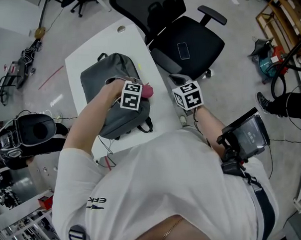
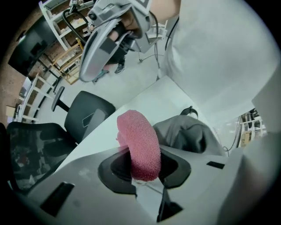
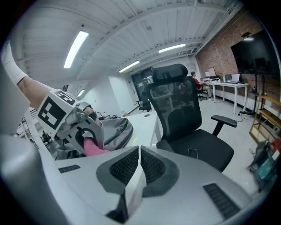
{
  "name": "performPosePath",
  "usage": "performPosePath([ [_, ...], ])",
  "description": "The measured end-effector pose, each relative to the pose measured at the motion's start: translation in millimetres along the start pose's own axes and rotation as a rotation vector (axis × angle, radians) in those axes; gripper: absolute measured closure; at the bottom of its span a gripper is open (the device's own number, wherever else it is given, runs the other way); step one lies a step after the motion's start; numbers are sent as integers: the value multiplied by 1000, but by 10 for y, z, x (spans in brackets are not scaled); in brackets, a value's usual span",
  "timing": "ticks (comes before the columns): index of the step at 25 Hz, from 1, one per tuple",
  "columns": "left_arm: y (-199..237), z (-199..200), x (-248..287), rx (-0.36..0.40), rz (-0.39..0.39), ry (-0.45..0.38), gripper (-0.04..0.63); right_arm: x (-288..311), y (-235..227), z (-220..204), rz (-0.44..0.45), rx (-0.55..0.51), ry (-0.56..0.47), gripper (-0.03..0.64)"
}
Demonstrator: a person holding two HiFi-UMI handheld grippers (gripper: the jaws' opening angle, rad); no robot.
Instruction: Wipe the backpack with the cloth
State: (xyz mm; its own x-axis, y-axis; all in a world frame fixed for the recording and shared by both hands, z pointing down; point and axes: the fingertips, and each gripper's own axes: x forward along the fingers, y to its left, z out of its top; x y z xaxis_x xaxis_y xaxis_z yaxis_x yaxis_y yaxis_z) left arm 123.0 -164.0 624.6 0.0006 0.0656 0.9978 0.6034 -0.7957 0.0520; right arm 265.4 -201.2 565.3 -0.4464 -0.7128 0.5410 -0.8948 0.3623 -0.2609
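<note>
A grey backpack [image 1: 109, 93] lies flat on the white table [image 1: 89, 49]; it also shows in the left gripper view [image 2: 186, 132] and the right gripper view [image 3: 114, 132]. My left gripper [image 1: 144, 92] hovers over the bag's right edge, shut on a folded pink cloth [image 2: 139, 145] that sticks out past its jaws [image 1: 148, 90]. The same cloth [image 3: 93, 148] shows under the left gripper [image 3: 85, 132] in the right gripper view. My right gripper [image 3: 138, 165] is held off the table's right side, jaws pressed together with nothing between them [image 1: 179, 81].
A black office chair [image 1: 186, 41] with a phone [image 1: 183, 50] on its seat stands right of the table. A black headset [image 1: 28, 134] rests at the left. Cables and gear lie on the floor at the far right [image 1: 272, 62].
</note>
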Motion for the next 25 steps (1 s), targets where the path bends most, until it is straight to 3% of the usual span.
performPosePath([
  [3,-301,219,-12,6,-118,-50,500,7,25,-93,12,-3,19,603],
  [5,-430,342,-39,10,-154,-65,500,-38,50,-143,19,-4,25,603],
  [12,-339,304,-74,-20,-140,-102,500,-32,32,-156,15,3,28,603],
  [15,47,69,-69,-48,-12,-61,500,-10,-6,-149,6,8,30,603],
  [22,1394,-996,-138,-213,442,159,500,62,-104,-192,-20,23,48,603],
  [25,1714,-1390,-126,-255,540,250,500,80,-175,-207,-41,37,53,603],
])
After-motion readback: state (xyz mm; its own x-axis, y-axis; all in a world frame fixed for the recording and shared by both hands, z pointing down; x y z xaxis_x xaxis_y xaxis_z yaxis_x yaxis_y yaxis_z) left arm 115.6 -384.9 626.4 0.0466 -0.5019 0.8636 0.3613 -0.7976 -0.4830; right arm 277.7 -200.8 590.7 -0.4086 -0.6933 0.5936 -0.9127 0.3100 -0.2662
